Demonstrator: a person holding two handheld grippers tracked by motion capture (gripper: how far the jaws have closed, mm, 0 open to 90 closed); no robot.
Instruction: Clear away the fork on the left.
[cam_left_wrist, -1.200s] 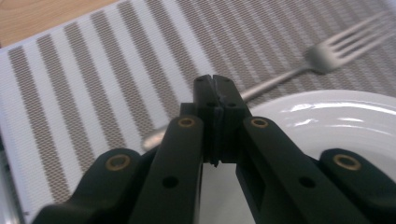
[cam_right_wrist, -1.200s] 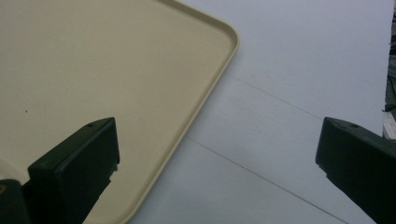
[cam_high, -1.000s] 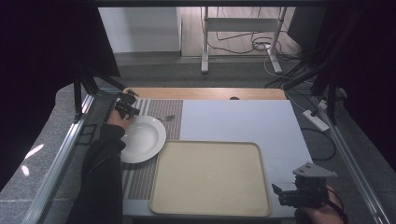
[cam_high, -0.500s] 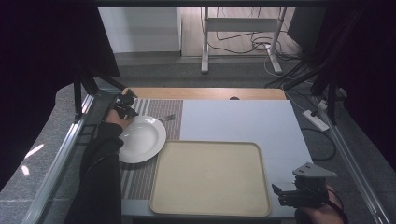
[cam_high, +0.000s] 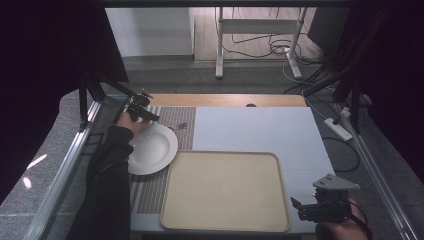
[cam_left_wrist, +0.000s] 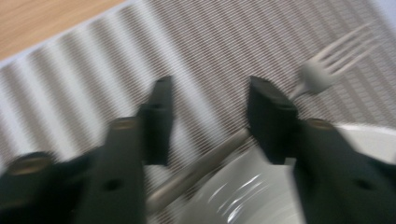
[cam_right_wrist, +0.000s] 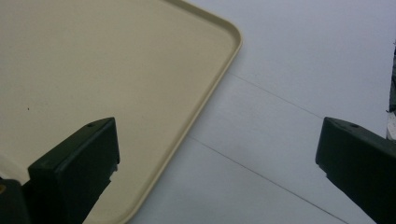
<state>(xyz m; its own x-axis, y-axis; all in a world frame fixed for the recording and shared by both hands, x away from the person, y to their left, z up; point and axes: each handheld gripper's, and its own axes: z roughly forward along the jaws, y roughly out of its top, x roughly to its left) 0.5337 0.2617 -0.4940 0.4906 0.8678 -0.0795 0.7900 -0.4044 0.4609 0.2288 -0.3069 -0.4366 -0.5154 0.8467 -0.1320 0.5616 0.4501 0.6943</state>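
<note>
One plate (cam_high: 150, 148), one fork (cam_left_wrist: 243, 140), one tray (cam_high: 225, 190), one striped mat (cam_high: 175, 117).

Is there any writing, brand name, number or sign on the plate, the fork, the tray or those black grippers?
None can be read: the plate, fork, tray and striped mat are plain.
No lettering shows on the left gripper or right gripper.

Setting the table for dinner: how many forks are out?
1: the fork lies on the striped placemat, its handle against the white plate. Others may be hidden.
</note>
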